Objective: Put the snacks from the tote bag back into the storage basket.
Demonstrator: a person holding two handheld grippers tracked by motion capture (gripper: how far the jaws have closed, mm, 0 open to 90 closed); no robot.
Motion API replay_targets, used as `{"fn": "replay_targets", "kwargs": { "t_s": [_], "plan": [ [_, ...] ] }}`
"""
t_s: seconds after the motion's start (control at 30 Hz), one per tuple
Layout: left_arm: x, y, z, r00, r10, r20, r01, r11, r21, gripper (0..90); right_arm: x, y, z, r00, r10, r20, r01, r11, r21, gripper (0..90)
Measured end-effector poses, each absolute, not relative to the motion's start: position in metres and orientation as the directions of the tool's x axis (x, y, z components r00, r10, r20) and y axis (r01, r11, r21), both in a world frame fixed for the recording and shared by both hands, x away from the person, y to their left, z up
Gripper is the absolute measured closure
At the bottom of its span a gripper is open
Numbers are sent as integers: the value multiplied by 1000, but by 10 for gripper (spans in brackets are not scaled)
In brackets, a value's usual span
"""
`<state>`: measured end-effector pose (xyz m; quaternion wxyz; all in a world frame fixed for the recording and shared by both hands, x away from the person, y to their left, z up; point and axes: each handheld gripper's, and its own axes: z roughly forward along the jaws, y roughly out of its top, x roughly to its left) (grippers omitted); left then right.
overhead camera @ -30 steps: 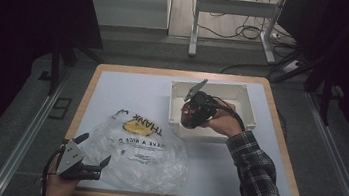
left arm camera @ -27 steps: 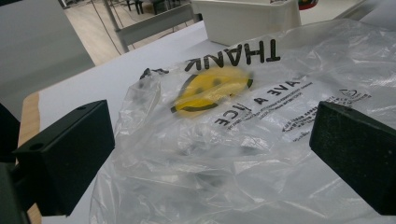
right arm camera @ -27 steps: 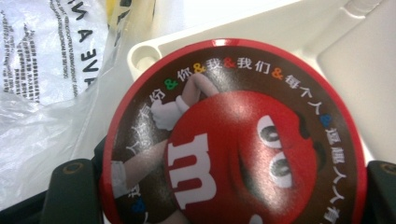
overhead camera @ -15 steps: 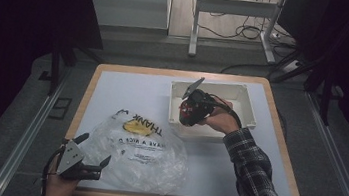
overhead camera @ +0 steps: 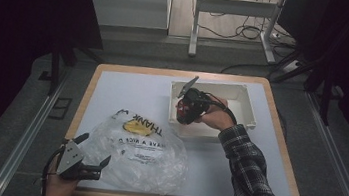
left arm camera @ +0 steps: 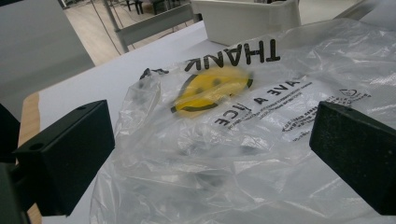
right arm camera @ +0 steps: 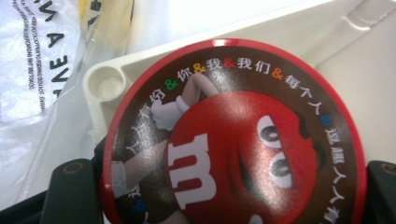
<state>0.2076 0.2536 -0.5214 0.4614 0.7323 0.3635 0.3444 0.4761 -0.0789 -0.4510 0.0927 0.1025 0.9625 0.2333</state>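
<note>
- Table (overhead camera: 128, 92): under both grippers, same place as a second ago.
- Plastic bag (overhead camera: 143, 149): lying crumpled just ahead of the left gripper, printed side up; no shift since the earlier frames.
- White tray (overhead camera: 243, 99): beneath and behind the right gripper, unmoved; corner (right arm camera: 105, 81) seen just past the held tin.
- Right gripper (overhead camera: 181, 110): clamped on a round red candy tin (right arm camera: 233, 140), jaws pressed to its two sides; hovering over the tray's near-left corner, much as before, shifted only slightly toward the bag side.
- Left gripper (overhead camera: 98, 167): jaws spread wide, nothing between the pads; bag edge (left arm camera: 196, 154) just in front of and between the jaw tips, not squeezed; same spot as in the earlier frames.
- Candy tin: face toward the right gripper's camera, raised above the tray rim, well apart from the left gripper; held the same way as a second ago.
</note>
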Motion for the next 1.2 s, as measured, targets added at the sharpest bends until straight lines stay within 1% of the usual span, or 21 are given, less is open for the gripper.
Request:
{"fn": "replay_targets", "kwargs": {
  "t_s": [1.2],
  "plan": [
    [208, 254, -521, 498, 851, 169, 214, -309, 927, 0, 496, -65, -476, -963, 239, -126, 163, 885, 437, 257]
  ]
}}
